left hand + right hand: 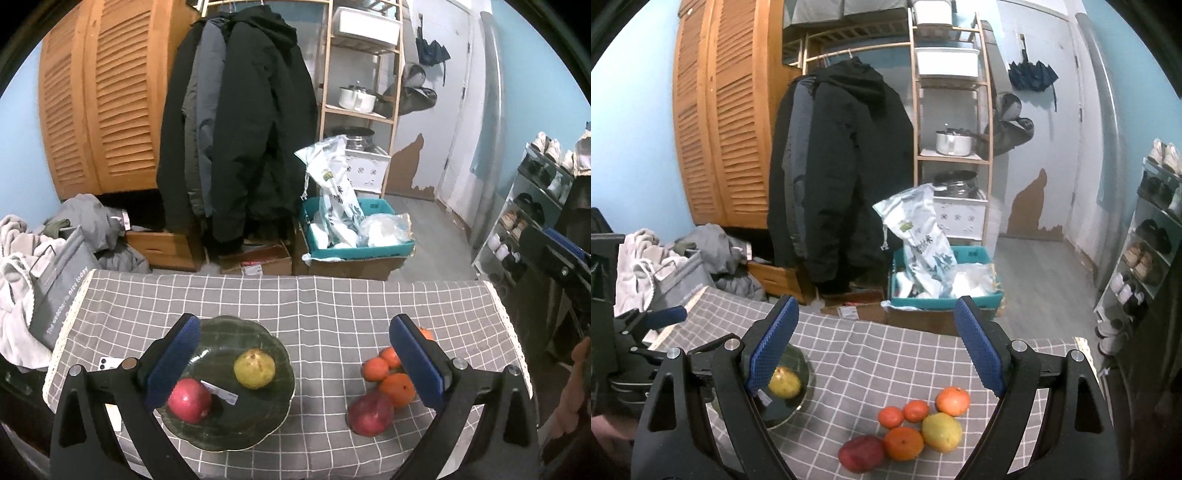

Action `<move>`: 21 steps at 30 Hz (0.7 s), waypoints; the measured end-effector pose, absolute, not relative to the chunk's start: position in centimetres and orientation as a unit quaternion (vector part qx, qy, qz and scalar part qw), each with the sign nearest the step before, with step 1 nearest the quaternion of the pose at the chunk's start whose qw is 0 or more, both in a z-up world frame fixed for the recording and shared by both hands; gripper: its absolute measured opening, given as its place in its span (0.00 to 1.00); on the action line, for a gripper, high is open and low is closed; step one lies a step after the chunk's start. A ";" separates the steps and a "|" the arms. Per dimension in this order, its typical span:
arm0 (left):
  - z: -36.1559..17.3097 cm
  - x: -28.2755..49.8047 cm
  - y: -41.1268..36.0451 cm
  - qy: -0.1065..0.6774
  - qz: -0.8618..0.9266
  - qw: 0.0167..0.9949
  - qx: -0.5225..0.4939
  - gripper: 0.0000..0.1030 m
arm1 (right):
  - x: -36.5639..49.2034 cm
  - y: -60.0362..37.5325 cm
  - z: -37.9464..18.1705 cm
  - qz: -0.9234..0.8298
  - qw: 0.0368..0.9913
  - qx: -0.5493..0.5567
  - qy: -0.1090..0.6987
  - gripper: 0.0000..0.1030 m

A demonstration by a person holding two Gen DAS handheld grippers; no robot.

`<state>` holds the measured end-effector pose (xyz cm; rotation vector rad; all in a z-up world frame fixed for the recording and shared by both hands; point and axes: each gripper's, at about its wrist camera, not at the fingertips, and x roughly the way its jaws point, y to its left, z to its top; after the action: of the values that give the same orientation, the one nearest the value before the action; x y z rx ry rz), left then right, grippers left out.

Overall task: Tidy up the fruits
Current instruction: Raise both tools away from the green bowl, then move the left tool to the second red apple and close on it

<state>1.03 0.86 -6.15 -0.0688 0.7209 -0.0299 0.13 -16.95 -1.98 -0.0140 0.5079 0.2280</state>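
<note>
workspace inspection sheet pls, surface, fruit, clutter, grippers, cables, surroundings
surface: grey checked tablecloth covers the table.
job's things: green plate holds a red fruit and a yellow-green fruit; loose pile of oranges, a yellow-green fruit and a red fruit on the cloth.
clutter: label card on the plate; white phone beside it.
grippers: left gripper and right gripper open, empty, above the table.
cables: nothing seen.
surroundings: black coats, louvred wardrobe, teal crate, shoe rack.

the right gripper [875,343] is hovering with its jaws spread wide above the checked tablecloth [886,354]. 4 oranges [904,443], a yellow-green fruit [942,432] and a red fruit [861,453] are lying clustered together, while a yellow fruit [785,382] is sitting in the dark bowl [798,404].
</note>
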 end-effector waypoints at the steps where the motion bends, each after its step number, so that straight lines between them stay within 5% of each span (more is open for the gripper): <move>1: -6.3 1.2 0.6 0.355 -0.016 0.934 -0.032 1.00 | 0.2 -17.2 -2.1 0.110 0.961 -0.005 0.254 0.83; 21: -12.7 3.4 -5.0 0.433 -0.058 0.900 0.003 1.00 | 1.5 -23.3 -8.7 0.048 0.933 -0.002 0.356 0.83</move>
<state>3.41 -4.96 -12.69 0.0054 0.8956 -0.1193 1.51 -23.27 -8.75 -0.0051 0.7273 0.0975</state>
